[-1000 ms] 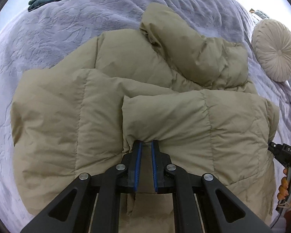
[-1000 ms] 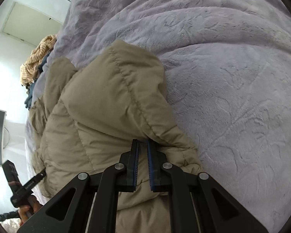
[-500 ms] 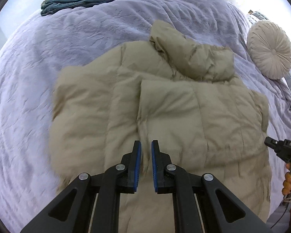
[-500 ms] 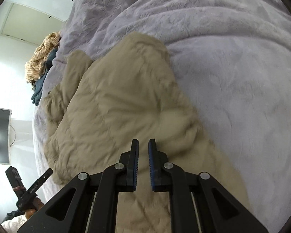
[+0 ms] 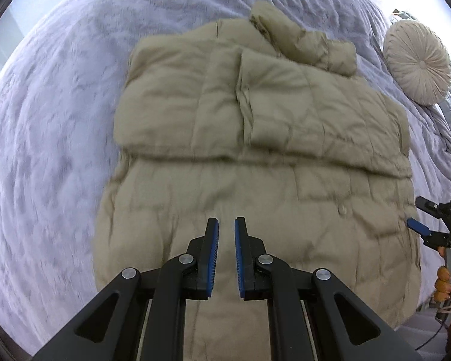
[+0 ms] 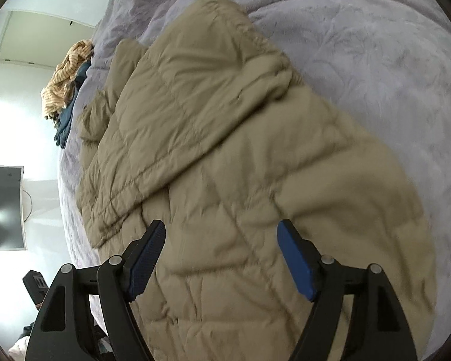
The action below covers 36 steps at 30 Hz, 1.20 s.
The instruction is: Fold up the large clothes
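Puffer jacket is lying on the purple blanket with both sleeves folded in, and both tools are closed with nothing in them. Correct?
Not quite. The right tool is open; its jaws have just been opening, with nothing between them, as the right wrist view shows. The rest holds: the tan puffer jacket lies on the purple blanket, sleeves folded in, and the left tool is closed and empty.

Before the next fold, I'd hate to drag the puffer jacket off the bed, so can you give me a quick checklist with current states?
1. Puffer jacket lies on the bedspread: ok.
2. Sleeves folded across its body: ok.
3. Left gripper shut, nothing between its fingers: ok.
4. Right gripper has just been opening, nothing pinched: ok.
5. Round cushion apart from the jacket: ok.
6. Bottom hem flat: cannot tell, hidden by the grippers.
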{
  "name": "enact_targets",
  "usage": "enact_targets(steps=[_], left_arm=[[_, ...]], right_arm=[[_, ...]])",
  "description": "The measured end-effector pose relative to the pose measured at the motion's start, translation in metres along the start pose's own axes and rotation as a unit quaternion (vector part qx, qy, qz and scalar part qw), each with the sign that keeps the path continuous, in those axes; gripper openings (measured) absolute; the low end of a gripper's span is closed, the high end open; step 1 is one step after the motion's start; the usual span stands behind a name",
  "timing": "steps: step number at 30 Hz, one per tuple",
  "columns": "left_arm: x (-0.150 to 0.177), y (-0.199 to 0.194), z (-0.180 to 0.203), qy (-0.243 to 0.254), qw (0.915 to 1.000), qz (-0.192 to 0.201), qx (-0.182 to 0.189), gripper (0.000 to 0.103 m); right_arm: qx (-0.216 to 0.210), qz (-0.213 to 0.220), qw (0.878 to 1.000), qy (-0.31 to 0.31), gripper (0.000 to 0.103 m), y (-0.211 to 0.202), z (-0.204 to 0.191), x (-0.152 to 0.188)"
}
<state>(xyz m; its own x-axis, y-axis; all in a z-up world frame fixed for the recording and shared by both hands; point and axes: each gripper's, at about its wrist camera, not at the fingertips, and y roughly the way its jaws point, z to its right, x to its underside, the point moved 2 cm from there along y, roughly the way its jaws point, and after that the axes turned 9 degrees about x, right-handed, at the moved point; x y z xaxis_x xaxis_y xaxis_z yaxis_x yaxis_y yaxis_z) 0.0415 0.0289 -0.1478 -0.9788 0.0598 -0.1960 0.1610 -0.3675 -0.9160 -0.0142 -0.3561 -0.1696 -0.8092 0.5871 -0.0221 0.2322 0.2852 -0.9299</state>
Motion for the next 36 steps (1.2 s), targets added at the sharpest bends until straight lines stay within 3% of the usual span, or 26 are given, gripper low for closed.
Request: enact_targets(steps=[15, 16, 18, 19, 25, 27, 31, 36], left_arm=[[0.053, -0.026, 0.007, -0.015, 0.9994, -0.028, -0.013, 0.013], [0.057, -0.028, 0.007, -0.015, 0.9993, -0.030, -0.014, 0.038], [0.064, -0.032, 0.006, -0.021, 0.9991, -0.030, -0.023, 0.101], [0.067, -0.038, 0.006, -0.022, 0.9992, -0.018, -0.029, 0.102], [0.076, -0.040, -0.003, -0.019, 0.9985, -0.032, -0.040, 0.102], [0.079, -0.038, -0.009, -0.023, 0.9980, -0.041, -0.042, 0.102], [0.089, -0.040, -0.022, -0.030, 0.9967, -0.049, -0.057, 0.102], [0.104, -0.042, -0.043, -0.043, 0.9950, -0.063, -0.065, 0.102]], right_arm=[[0.009, -0.045, 0.999, 0.003, 0.081, -0.011, -0.004, 0.066], [0.010, -0.049, 0.999, 0.003, 0.081, -0.012, -0.004, 0.071], [0.011, -0.057, 0.998, 0.005, 0.082, -0.013, -0.002, 0.080], [0.013, -0.061, 0.998, 0.007, 0.082, -0.013, 0.000, 0.083], [0.017, -0.068, 0.997, 0.023, 0.085, -0.019, 0.014, 0.096], [0.011, -0.061, 0.998, 0.032, 0.102, -0.026, 0.020, 0.098], [-0.002, -0.029, 0.998, 0.051, 0.103, -0.045, 0.036, 0.101], [-0.011, -0.038, 0.995, 0.093, 0.103, -0.057, 0.072, 0.109]])
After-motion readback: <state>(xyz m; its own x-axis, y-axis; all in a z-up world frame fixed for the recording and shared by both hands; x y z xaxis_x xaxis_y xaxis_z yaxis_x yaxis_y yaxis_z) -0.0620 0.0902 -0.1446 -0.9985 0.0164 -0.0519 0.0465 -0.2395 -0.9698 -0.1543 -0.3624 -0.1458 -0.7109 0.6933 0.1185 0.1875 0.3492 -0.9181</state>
